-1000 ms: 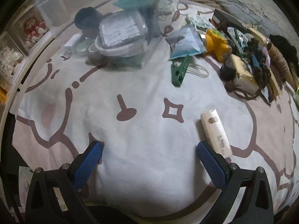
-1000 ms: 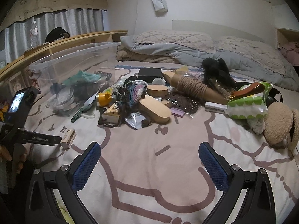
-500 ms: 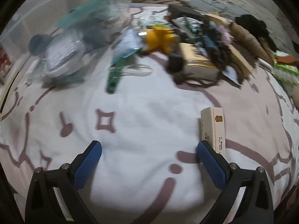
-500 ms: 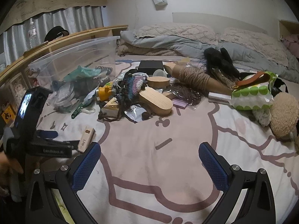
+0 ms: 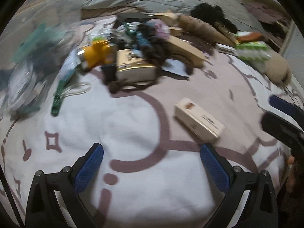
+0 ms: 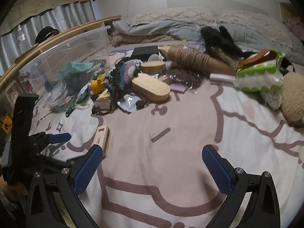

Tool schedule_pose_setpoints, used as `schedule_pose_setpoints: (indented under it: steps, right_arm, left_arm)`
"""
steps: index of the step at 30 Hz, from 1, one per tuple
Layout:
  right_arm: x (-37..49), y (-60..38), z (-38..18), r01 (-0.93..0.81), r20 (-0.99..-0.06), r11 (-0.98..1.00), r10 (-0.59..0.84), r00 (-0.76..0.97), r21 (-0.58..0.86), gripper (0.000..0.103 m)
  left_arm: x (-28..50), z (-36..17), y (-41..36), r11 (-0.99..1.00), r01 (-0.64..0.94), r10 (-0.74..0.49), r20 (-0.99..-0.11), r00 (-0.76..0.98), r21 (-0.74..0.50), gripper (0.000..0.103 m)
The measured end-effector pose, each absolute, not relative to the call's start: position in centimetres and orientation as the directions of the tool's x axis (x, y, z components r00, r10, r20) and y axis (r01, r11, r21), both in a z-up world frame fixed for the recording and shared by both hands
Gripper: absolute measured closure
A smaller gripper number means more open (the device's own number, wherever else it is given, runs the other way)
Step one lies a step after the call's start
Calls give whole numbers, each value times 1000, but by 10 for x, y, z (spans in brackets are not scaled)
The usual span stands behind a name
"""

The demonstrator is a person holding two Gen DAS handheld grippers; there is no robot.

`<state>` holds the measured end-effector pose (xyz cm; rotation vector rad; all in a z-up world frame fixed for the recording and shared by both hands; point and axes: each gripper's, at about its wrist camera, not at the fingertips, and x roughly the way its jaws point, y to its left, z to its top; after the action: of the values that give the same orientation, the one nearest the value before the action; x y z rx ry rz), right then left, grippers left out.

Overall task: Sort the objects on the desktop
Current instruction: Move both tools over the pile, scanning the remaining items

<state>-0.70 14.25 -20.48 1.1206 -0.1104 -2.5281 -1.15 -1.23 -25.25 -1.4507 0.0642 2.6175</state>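
Over the last second my left gripper (image 5: 151, 168) has swung right, so the small cream box (image 5: 198, 121) now lies angled just beyond its right finger. Both grippers, the right gripper (image 6: 152, 169) included, are wide open and empty. The box looks light, stiff and smooth; I'd pinch its long sides. It rests alone on the bedspread (image 5: 133, 121), apart from the clutter pile (image 6: 133, 81).

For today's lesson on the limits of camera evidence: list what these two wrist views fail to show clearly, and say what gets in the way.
1. Print on the cream box: left wrist view, motion blur; right wrist view, too small.
2. Contents of the clear storage bin: right wrist view, hazy walls; left wrist view, blurred.
3. Fluffy beige item: right wrist view, cut by the frame edge.
4. Items beneath the dark yarn bundle: covered by the pile.
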Motion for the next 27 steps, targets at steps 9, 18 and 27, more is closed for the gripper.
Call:
schedule_pose_setpoints:
  steps: [9,18,27]
  right_arm:
    - [-7,133,-212,333,-730,-921,-369,-576,203,0]
    - [-8,91,-213,460,-752,-882,-370,-545,101,0]
    - [-35,106,-232,308,-791,-947,-257,-555,91,0]
  left_arm:
    - [-7,-242,-48,-985,-7,148,-820,-553,-173,0]
    - [-32,-235,-79,-978,111,79,-809,-583,-175,0]
    - [-54,-249,-66,-994,61,46,-846,-532,-92,0]
